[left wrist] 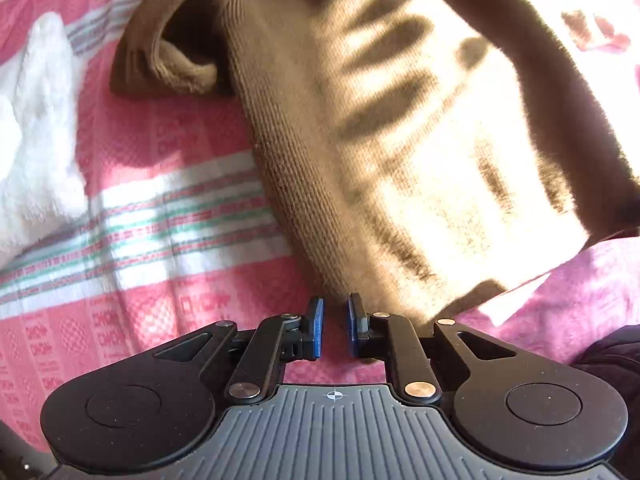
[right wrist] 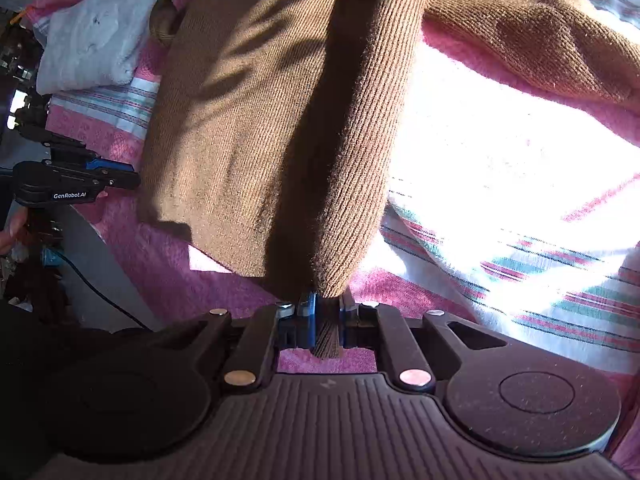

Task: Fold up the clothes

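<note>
The brown knit sweater (left wrist: 400, 128) lay soft and limp on the pink striped blanket (left wrist: 168, 200) (best taken by an edge). Right tongs (right wrist: 325, 312) clamped its hem; left tongs (left wrist: 333, 320) stood apart, empty.
</note>
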Available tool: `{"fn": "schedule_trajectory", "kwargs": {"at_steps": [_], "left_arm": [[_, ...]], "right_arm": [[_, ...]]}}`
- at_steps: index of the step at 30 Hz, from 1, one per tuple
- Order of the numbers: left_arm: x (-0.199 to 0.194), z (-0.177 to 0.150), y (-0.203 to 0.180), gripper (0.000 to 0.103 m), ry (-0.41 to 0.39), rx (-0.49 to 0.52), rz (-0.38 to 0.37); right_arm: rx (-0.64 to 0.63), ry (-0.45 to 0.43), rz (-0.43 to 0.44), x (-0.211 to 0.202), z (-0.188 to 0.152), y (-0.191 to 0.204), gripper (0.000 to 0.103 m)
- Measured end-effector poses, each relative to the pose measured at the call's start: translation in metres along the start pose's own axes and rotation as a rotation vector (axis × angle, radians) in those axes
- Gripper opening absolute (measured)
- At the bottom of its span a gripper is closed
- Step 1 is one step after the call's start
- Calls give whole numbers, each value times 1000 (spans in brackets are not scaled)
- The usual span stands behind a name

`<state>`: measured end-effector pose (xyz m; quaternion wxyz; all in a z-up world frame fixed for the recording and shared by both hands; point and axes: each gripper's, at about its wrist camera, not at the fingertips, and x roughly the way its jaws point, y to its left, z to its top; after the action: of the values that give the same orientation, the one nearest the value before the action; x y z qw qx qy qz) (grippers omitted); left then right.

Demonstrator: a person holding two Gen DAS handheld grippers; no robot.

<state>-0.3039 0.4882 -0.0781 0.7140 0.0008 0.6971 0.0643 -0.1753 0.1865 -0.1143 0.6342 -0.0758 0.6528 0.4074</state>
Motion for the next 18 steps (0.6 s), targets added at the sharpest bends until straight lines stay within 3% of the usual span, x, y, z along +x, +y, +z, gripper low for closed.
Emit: {"fn": "schedule_trajectory", "kwargs": {"at_steps": [1,3,4,7,8,10,14,18], "left_arm": [[2,-3,7,39,-1,-25,22],[1,-8,21,71,-12,-70,61],[-4,-10,29,76,-34,-93,75],[-17,-1,34,85,-92,-127,74],[-21,3,36,90,-110,-137,72],[-21,16,27,93,-136,-135,75],[-5,43,3,93,-131,-114,109],[10,61,-3,92,-108,-122,108]], "right_arm": [[6,-6,-10,-3,2,-3,16],[18,-21,-33,-8,6,-8,31],[18,-56,-77,-19,10,-14,37],[23,-183,-234,-49,21,-38,73],[24,-232,-292,-58,26,-48,79],[17,-295,-375,-66,40,-64,80],[-25,-295,-468,-57,70,-89,83],[-82,-253,-486,-37,89,-97,86]]}}
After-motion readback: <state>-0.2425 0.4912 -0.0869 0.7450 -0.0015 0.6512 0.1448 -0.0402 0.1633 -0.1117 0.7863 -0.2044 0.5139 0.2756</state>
